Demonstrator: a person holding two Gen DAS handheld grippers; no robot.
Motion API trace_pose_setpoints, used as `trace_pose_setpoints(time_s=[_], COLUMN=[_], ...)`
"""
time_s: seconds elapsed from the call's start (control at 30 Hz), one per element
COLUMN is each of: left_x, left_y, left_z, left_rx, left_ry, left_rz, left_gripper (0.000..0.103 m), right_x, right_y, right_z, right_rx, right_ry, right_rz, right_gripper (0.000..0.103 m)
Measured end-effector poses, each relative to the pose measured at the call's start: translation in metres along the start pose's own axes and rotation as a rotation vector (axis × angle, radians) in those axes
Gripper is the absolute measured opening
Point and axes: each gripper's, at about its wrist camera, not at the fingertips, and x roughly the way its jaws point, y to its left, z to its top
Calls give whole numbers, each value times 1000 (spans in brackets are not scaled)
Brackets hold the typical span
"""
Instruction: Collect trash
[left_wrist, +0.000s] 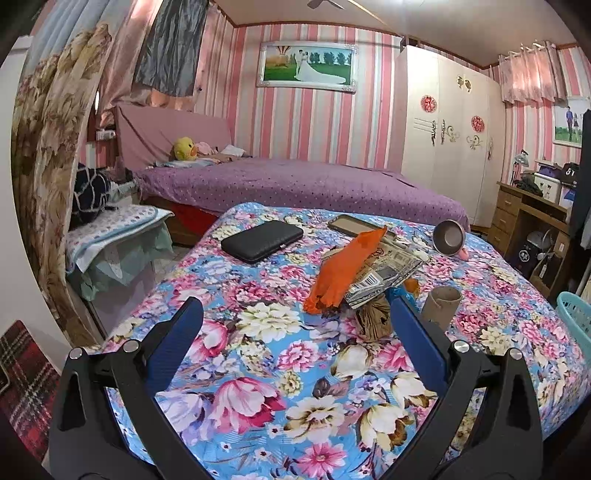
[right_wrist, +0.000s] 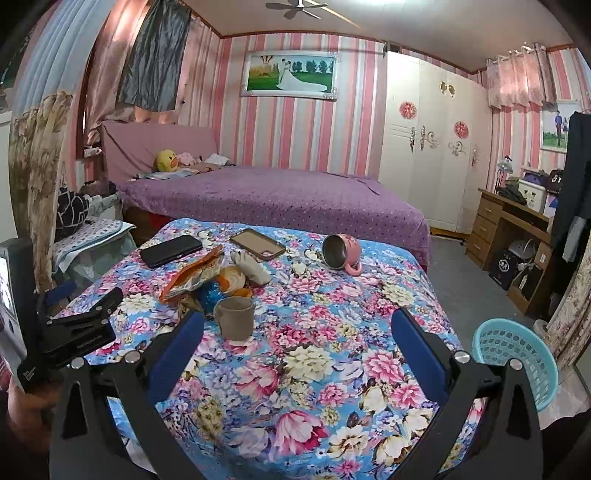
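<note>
The trash forms a loose heap near the middle of the floral-covered surface (left_wrist: 280, 369): an orange wrapper (left_wrist: 343, 273) lying over a printed package with a barcode (left_wrist: 384, 273), a crumpled brown paper wad (left_wrist: 375, 319) at the near edge, and a blue scrap beside it. In the left wrist view we see the left claw (left_wrist: 297, 317) spread wide and empty, hovering short of the heap; the brown wad sits just inside its right finger and the wrapper lies ahead between the two fingers. In the right wrist view the right claw (right_wrist: 297, 325) is likewise wide open with nothing in it; the heap lies ahead and to its left, with the orange wrapper (right_wrist: 192, 277) and a pale crumpled glove-like piece (right_wrist: 253, 267) behind a tan mug (right_wrist: 234, 317) that stands upright just inside the left finger. The mug stands between this claw and the heap.

Farther back on the surface lie a black case (left_wrist: 262, 240) and a phone in a brown case (right_wrist: 257, 243), well apart from a pink metal-lined mug (right_wrist: 341, 253) tipped on its side. A turquoise basket (right_wrist: 517, 358) stands off the right edge of the surface. Behind it all we see a purple bed (right_wrist: 273, 199), a white wardrobe (right_wrist: 432, 162) and striped pink walls.
</note>
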Motion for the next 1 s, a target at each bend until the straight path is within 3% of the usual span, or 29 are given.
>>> trace_pose_setpoints(time_s=[1.0], left_x=[-12], left_y=[-9], left_z=[1], left_rx=[19], left_ry=[-14], left_rz=[-11], left_gripper=[98], right_x=[0], right_y=[-8], right_z=[-4], right_rx=[10], right_ry=[3], right_rz=[6], right_gripper=[99])
